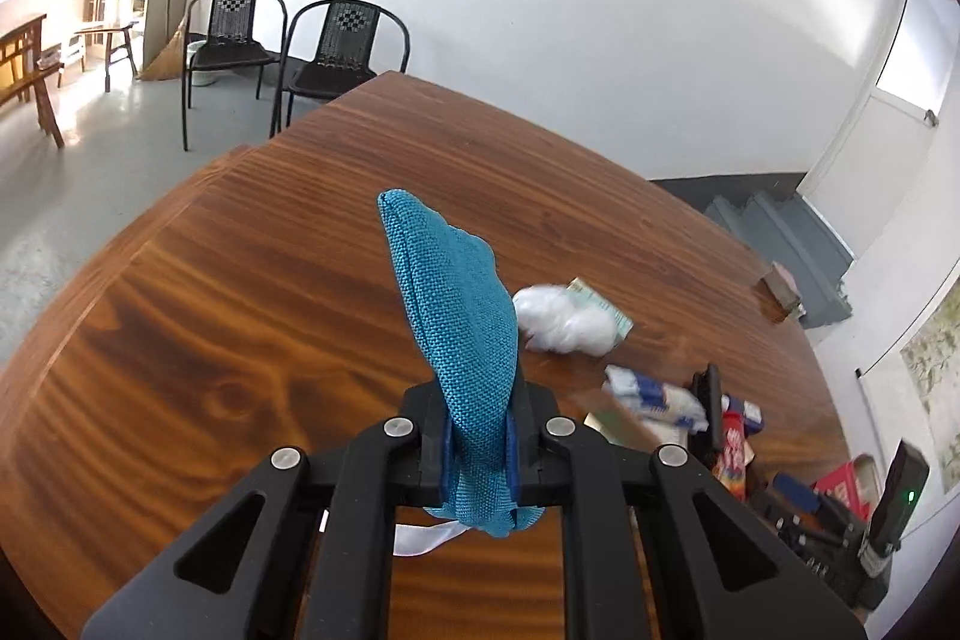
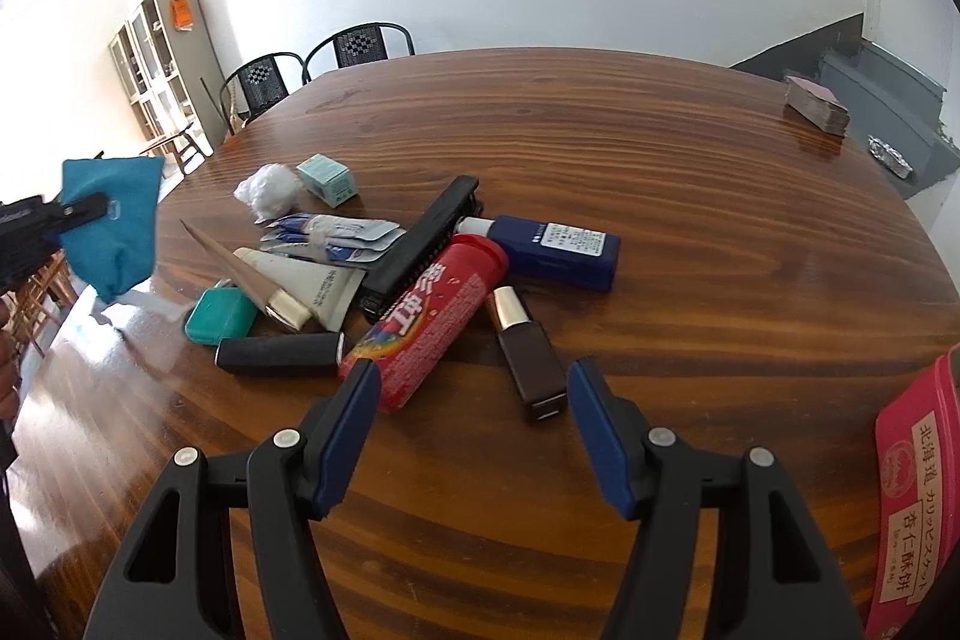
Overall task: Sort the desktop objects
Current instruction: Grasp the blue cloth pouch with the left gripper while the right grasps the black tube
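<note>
Over on your left side, your left gripper (image 1: 478,454) is squeezed tight on a blue cloth pouch (image 1: 459,316). The pouch stands up between the fingers, held above the wooden table (image 1: 240,280), and a white tag hangs under it. From the right wrist view you can see the same pouch (image 2: 114,226) at the far left, lifted up off the table, with the left gripper (image 2: 90,208) reaching in from the edge.

Next, in the middle of the table, sits the pile of small things. A green case (image 2: 219,316) and a black tube (image 2: 279,353) lie at the left of the pile. Behind them are a white tube (image 2: 318,289), some blue and white packets (image 2: 336,238), a white puffy bag (image 2: 270,190) and a small light blue box (image 2: 327,178). A long black comb (image 2: 420,238) leans across the middle. A red can (image 2: 432,319) lies beside it, touching a dark blue bottle (image 2: 552,250). A brown lipstick (image 2: 528,352) lies just right of the can.

Your right gripper (image 2: 474,430) hangs low, near the red can and the lipstick. Its jaws are spread wide and hold nothing. It points forward and a little down.

At the far right edge is a pink tin (image 2: 918,490).
</note>
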`<state>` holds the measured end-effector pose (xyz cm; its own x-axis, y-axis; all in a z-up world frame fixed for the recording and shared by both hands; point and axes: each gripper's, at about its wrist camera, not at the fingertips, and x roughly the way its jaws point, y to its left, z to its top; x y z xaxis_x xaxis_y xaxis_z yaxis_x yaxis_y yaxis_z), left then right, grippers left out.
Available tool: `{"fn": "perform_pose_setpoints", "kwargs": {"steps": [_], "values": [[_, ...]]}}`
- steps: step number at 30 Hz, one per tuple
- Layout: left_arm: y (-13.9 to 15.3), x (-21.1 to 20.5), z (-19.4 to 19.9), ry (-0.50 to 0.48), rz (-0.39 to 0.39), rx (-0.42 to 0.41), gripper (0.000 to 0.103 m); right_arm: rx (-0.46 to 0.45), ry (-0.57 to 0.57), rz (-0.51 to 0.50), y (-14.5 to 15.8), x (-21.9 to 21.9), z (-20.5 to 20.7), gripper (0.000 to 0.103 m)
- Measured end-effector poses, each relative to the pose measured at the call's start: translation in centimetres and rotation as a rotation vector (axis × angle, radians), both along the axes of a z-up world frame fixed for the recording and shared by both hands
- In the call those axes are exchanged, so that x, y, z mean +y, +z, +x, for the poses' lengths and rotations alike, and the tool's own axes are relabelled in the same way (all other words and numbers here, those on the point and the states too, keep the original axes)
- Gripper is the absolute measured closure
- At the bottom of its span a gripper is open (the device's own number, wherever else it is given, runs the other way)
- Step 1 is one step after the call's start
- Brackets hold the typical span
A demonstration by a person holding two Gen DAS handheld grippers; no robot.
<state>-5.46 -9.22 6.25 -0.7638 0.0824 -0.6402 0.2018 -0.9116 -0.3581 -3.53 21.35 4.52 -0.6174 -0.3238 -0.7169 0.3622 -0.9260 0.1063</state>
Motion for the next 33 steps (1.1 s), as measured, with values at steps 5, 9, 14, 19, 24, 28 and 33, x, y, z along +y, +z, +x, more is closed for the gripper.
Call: {"fn": "perform_pose_setpoints", "kwargs": {"steps": [5, 9, 14, 19, 24, 28, 33], "values": [[-1.8, -0.4, 0.2, -0.011, -0.017, -0.079, 0.089, 0.002, 0.004, -0.007, -0.1, 0.0, 0.4, 0.034], [-4.1, -1.1, -0.6, 0.029, 0.019, -0.139, 0.057, -0.002, 0.001, -0.016, -0.1, 0.2, 0.3, 0.034], [-5.4, -1.9, -0.9, 0.087, 0.093, -0.169, 0.038, 0.012, -0.019, -0.033, 0.1, 0.6, 0.3, 0.032], [-6.8, -1.5, -1.3, 0.099, 0.093, -0.194, 0.032, 0.007, -0.024, -0.030, 0.0, 0.8, 0.1, 0.031], [-6.9, -0.5, -1.8, 0.095, -0.001, -0.190, 0.029, 0.006, -0.034, -0.032, 0.0, 1.2, 0.0, 0.031], [-7.0, 0.6, -2.1, 0.026, -0.018, -0.164, 0.064, 0.003, -0.042, -0.028, 0.0, 1.5, -0.3, 0.031], [-5.6, 1.2, -1.1, 0.003, 0.005, -0.102, 0.077, -0.018, -0.068, -0.040, -0.2, 2.0, -1.2, 0.043]]}}
